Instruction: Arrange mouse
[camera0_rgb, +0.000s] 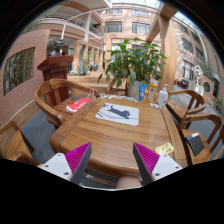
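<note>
Your gripper (108, 160) hovers with jaws open and empty at the bench's (105, 140) near edge, while the dark mouse (124, 109) sits well beyond on a pale mat (117, 115); a hasty reach could nudge it off.

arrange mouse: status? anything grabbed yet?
Nothing looks done. The gripper is open and empty, above the near edge of the wooden table. A dark object, probably the mouse, lies on the pale mat beyond the fingers, untouched. Left: reach in, grasp it, place it.
</note>
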